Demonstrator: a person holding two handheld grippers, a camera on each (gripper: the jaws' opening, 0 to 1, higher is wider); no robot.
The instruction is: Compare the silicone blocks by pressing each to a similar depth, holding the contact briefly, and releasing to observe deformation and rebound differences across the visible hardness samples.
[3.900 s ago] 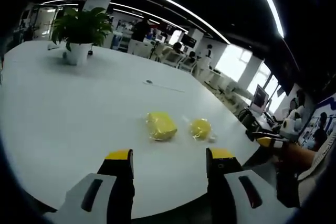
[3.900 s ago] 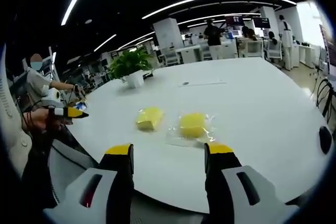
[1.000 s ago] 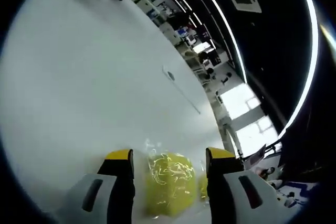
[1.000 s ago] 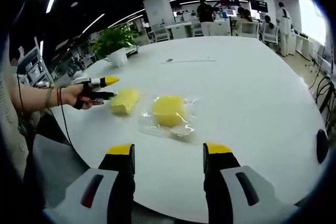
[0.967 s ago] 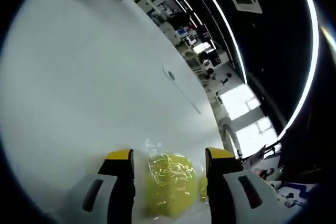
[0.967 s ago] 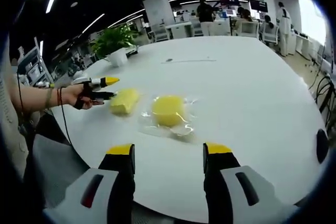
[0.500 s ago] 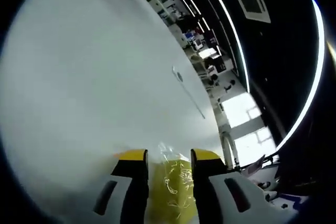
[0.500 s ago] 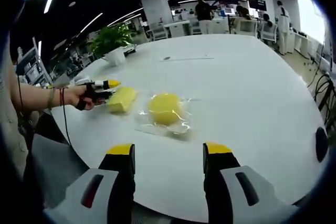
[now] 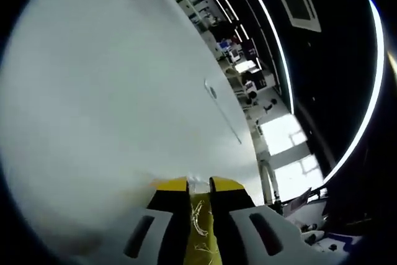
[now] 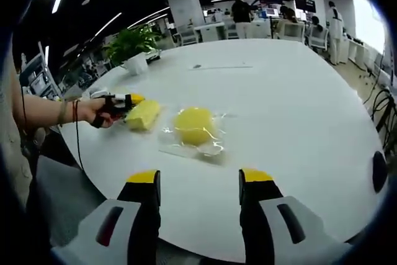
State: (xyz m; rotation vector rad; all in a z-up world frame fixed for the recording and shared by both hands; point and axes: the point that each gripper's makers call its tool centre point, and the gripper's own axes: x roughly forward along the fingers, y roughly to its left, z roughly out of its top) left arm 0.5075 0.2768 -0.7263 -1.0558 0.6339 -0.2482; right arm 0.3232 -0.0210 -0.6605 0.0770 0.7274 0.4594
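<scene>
- Left gripper [image 10: 127, 105] clamped tight on the rectangular yellow block [image 10: 143, 114], squashing it thin between the yellow tips; mid-press on sample one.
- Round yellow block [image 10: 193, 126] in its clear bag, just right of that, untouched so far.
- Right gripper [image 10: 197, 181] hanging back wide open, gripping nothing.
- Release, rebound check, second squeeze all left to do.

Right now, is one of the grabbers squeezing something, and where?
Yes. The left gripper is squeezing the yellow block in its clear wrapper, pinched at the end nearest the person. The right gripper is open and holds nothing.
</scene>
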